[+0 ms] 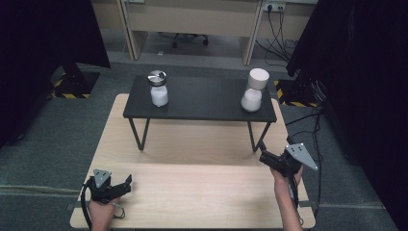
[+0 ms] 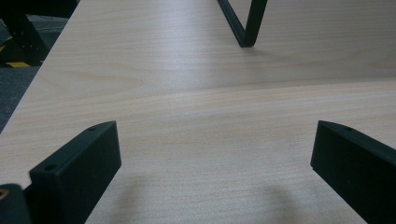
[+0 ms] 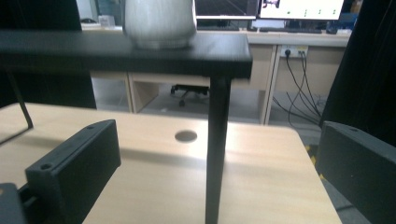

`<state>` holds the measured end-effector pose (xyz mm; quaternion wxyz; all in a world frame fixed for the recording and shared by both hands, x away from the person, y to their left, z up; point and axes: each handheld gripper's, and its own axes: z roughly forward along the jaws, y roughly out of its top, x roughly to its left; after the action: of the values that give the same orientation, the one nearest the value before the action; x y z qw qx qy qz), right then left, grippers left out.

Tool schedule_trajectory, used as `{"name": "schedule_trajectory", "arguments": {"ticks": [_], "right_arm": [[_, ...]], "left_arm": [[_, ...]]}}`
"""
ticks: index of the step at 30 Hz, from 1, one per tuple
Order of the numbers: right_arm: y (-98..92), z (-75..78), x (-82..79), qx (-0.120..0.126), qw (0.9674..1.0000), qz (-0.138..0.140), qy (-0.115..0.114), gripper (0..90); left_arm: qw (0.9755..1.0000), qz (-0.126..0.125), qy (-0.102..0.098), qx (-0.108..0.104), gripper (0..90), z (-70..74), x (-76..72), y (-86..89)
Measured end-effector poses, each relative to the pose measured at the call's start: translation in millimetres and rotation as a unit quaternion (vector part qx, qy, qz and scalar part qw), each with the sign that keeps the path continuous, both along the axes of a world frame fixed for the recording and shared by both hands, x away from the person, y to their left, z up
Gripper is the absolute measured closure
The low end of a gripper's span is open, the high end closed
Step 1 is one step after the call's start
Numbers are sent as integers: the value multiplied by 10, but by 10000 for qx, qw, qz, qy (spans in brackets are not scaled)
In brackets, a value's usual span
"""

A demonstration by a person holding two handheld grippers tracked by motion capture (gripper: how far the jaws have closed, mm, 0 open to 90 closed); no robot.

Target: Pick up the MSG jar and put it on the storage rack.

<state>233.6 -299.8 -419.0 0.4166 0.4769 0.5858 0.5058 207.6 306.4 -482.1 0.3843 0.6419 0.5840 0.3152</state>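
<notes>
A low black stand sits on the far half of the wooden table. On its left end is a glass jar with a silver lid and white contents. On its right end is a white jar with a white cap. My left gripper rests open near the table's front left corner; in its own view the left gripper holds nothing over bare wood. My right gripper is open at the right, just before the stand's right front leg. The white jar's base shows above it.
The stand's left front leg is ahead of the left gripper. A cable hole pierces the table beyond the stand. Desks, a chair base and cables lie behind. Black curtains flank both sides.
</notes>
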Motion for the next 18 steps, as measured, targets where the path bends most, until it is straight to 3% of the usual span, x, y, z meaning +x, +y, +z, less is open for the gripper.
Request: {"name": "schedule_trajectory", "arguments": {"ticks": [18], "right_arm": [[-86,-474,-343,129,9985,-254,467,3]], "left_arm": [[10000,-42,33,71,8,8,7,-15]]}}
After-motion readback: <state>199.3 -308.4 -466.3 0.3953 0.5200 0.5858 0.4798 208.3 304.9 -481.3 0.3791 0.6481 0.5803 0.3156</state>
